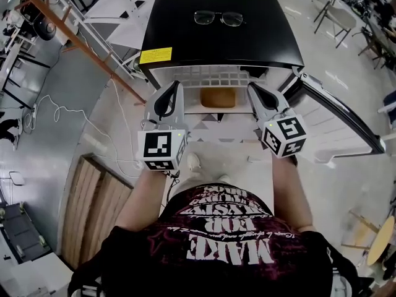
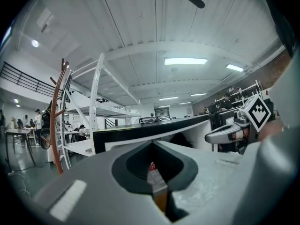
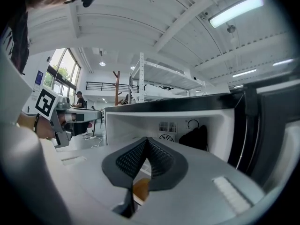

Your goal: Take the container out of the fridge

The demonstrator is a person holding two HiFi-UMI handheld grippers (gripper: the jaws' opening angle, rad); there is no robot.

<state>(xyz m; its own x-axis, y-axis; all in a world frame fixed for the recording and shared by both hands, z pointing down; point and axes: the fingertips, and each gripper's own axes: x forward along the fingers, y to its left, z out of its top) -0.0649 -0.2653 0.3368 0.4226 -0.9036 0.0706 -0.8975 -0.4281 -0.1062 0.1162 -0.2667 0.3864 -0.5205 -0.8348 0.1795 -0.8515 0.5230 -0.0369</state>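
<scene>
A small fridge (image 1: 185,42) with a black top stands open before me, its door (image 1: 337,113) swung out to the right. Inside, on a white shelf, sits an orange-brown container (image 1: 218,97). My left gripper (image 1: 176,86) and right gripper (image 1: 252,86) are level at the fridge mouth, one on each side of the container and short of it, both shut with nothing held. In the left gripper view the container (image 2: 161,198) shows as a sliver below the closed gripper (image 2: 151,144). The right gripper view shows the container (image 3: 140,187) the same way under that gripper (image 3: 146,139).
A pair of glasses (image 1: 218,18) lies on the fridge top, and a yellow label (image 1: 155,55) is on its front left edge. Wooden boards (image 1: 99,203) and a white cable (image 1: 62,113) lie on the floor at left. A white rack (image 2: 96,107) stands left of the fridge.
</scene>
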